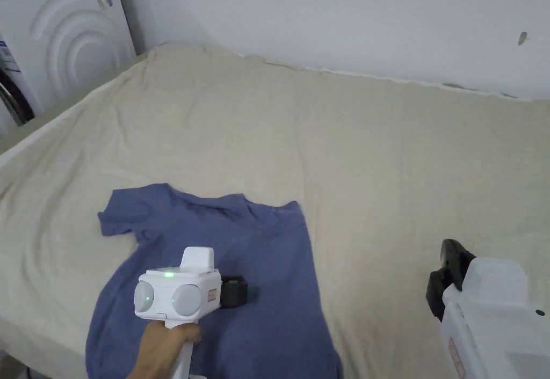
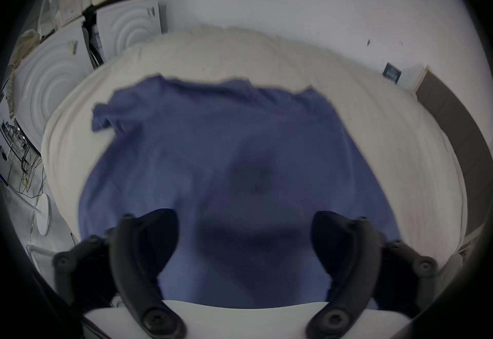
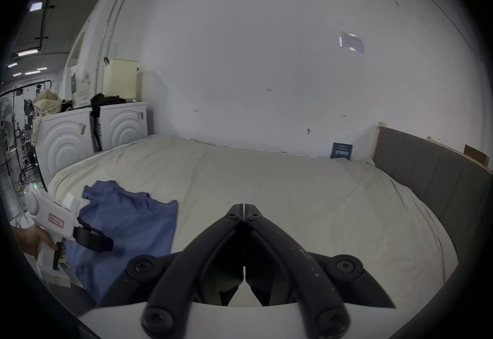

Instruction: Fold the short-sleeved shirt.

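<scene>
A blue short-sleeved shirt (image 1: 258, 267) lies on the bed near its front left edge, collar toward the wall. Its right side looks folded in, leaving a straight right edge, while the left sleeve (image 1: 121, 213) sticks out. My left gripper (image 1: 241, 291) hovers over the middle of the shirt (image 2: 213, 144), jaws wide open with nothing between them (image 2: 244, 235). My right gripper (image 1: 448, 275) is off to the right over bare sheet, jaws shut together on nothing (image 3: 244, 208). The right gripper view also shows the shirt (image 3: 128, 224) and the left gripper (image 3: 93, 239).
The bed is covered by a wrinkled cream sheet (image 1: 376, 154) and runs back to a white wall (image 1: 349, 15). White washing machines (image 1: 64, 36) stand at the far left corner. A grey headboard (image 3: 426, 179) bounds the bed's right side.
</scene>
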A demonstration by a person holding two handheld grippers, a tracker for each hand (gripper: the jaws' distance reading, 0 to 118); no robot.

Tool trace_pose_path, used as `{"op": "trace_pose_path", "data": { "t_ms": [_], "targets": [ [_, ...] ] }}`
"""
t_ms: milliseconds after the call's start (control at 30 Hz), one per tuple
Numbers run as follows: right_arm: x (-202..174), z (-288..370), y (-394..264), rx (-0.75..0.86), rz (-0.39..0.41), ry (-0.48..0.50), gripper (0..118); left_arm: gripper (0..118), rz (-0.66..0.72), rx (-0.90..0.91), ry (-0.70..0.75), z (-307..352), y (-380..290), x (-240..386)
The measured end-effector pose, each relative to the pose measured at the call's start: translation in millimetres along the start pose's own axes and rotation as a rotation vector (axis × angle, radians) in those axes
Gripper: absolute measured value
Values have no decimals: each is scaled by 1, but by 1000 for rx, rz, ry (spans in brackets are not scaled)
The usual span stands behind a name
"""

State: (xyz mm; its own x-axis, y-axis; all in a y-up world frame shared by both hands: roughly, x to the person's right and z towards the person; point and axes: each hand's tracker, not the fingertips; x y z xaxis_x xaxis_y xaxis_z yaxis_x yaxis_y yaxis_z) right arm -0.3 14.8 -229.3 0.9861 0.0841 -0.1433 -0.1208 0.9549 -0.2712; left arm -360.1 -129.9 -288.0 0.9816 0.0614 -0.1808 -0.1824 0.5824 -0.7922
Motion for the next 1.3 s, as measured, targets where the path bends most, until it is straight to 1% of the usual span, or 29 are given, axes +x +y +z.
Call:
{"op": "trace_pose_path", "data": {
  "t_ms": [67,100,133,167,200,267,300,367,433,500,567,667,733,967,1067,1167,1300],
  "targets": [
    [10,0,-4,-15,-3,-29,1,83,-9,-95,13,-20,-9,5],
    [15,0,-5,-22,-8,-38,1,80,-40,-86,58,-21,-14,11],
    [20,2,-6,-31,-14,-46,1,78,-79,17,69,-11,-15,17],
    [25,2,-7,-37,-19,-55,1,70,-90,-8,66,-9,-13,21],
    [30,3,-9,-40,-27,-65,1,57,-92,-13,31,-7,-14,24],
    [38,4,-11,-47,-42,-76,2,8,-135,-4,44,-5,-12,30],
    [42,5,-12,-49,-50,-84,1,4,-151,-8,54,-6,-12,31],
    [49,9,-14,-45,-65,-98,1,4,-143,-12,31,3,-10,28],
    [57,13,-15,-41,-78,-107,1,4,-74,44,-16,22,-7,25],
    [64,19,-15,-35,-82,-112,2,4,7,118,-97,54,3,23],
    [69,24,-14,-30,-82,-118,2,4,19,171,-175,81,14,31],
    [77,34,-12,-18,-88,-126,2,4,-83,271,-245,127,37,60],
    [83,42,-11,-8,-94,-137,2,4,-152,358,-294,157,59,93],
    [113,72,-10,29,-110,-194,2,4,-311,519,-493,228,124,191],
    [131,85,-11,42,-118,-239,2,4,-381,555,-562,244,135,238],
    [148,98,-12,50,-129,-286,2,4,-437,552,-617,247,134,282],
    [170,112,-19,48,-137,-344,2,4,-525,474,-659,222,114,331]
  ]
}}
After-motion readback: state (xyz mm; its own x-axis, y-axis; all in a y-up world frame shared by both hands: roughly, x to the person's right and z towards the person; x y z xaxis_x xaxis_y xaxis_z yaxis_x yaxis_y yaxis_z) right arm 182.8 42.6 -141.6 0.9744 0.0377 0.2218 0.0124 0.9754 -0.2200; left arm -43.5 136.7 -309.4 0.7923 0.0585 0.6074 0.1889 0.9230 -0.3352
